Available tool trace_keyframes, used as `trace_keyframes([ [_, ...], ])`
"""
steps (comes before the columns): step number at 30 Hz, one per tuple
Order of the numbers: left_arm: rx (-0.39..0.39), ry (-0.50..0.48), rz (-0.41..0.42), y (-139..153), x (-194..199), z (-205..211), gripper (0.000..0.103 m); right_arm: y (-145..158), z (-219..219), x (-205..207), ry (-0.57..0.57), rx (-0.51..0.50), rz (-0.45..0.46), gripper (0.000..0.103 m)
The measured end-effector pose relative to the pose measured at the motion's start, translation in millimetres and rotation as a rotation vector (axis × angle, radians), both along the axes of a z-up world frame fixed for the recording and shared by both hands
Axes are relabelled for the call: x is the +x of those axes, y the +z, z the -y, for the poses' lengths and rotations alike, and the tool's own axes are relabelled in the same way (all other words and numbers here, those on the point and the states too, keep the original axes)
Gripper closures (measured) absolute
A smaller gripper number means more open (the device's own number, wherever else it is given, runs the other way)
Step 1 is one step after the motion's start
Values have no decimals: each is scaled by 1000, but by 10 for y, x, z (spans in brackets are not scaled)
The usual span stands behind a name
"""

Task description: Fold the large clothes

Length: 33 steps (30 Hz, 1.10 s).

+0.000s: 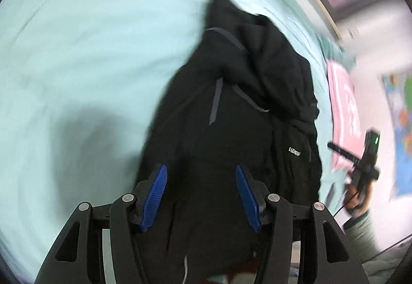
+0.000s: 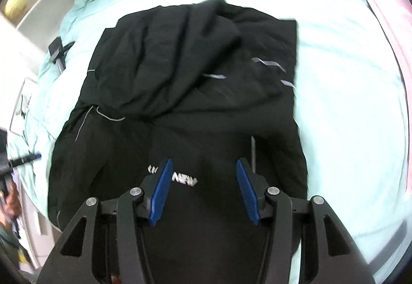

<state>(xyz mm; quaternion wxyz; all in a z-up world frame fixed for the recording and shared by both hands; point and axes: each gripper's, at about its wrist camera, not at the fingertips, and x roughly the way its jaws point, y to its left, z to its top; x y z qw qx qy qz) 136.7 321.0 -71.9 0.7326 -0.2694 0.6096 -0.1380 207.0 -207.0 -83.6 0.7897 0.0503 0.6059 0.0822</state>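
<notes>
Black jacket [image 2: 180, 93] on bed beneath both tools [image 1: 200, 196] [image 2: 203, 191], gaping, empty.

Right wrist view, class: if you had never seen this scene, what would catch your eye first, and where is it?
A bulky black jacket fills the middle, lying partly folded on a pale mint bedsheet. Its white logo sits low in the picture, just between the blue fingers of the right gripper, whose jaws stand apart with nothing clamped.

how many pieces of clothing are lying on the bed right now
1: a black jacket, bunched on the light green bed sheet, below both open grippers. More could be hidden under it.
</notes>
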Motion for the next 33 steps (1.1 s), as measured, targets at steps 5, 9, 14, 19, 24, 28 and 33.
trace_keyframes([
  [5, -79, 82, -105, -360, -292, -153, 46, -33, 129, -132, -27, -5, -40, 49],
  [9, -63, 98, -172, -622, -419, -150, 46, -76, 168, -247, -15, -21, -68, 49],
  [14, -202, 43, -150, -546, -465, -57, 46, -75, 288, -544, -6, -69, -109, 49],
  [19, -316, -39, -69, -286, -440, 170, 46, -44, 597, -1096, -41, -109, -179, 49],
  [24, -176, -70, -177, -519, -559, 255, 46, -349, 881, -1689, -100, -86, -315, 56],
  [28, -129, -61, -231, -580, -741, 174, 46, -599, 965, -2020, -146, -14, -393, 59],
  [33, -166, -74, -223, -486, -725, 300, 46, -639, 861, -2087, -126, 55, -392, 81],
])
